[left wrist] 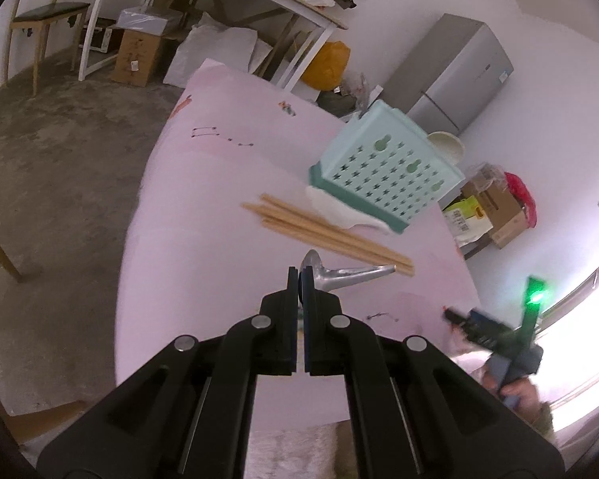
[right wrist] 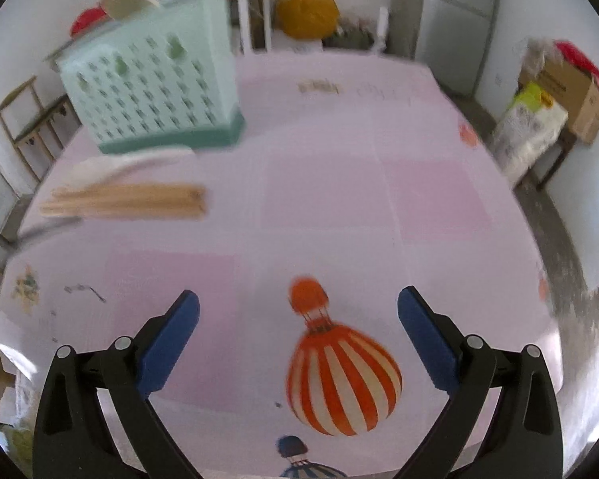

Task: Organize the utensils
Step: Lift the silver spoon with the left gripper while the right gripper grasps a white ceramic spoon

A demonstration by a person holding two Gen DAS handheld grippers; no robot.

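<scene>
**One spoon in hand, the rest still on the cloth**

My left gripper (left wrist: pixel 300 279) is clenched on the metal spoon (left wrist: pixel 339 275) — the pads pinch it at the bowel end, and the handle sticks out to the right, its tip close by the chopsticks. My right gripper (right wrist: pixel 298 311) is released, fingers spread wide over the balloon print on the pink tablecloth (right wrist: pixel 339 183), holding nothing.

Just past the spoon lie the wooden chopsticks (left wrist: pixel 323 235), bundled loosely and flat on the cloth. Beside them, touching the holder's base, rests a white spoon (left wrist: pixel 339 209). Behind that stands the pale green utensil holder (left wrist: pixel 387 169), perforated, with a darker green base; from here I cannot see into it, so I cannot tell whether anything is already stowed.

As I judge it, the work is barely begun: the metal spoon is gripped but not yet delivered, and the chopsticks and white spoon are left.

No readable writing — the marks on the cloth and the labels on the far cardboard boxes (left wrist: pixel 495 207) are too small or blurred.
</scene>
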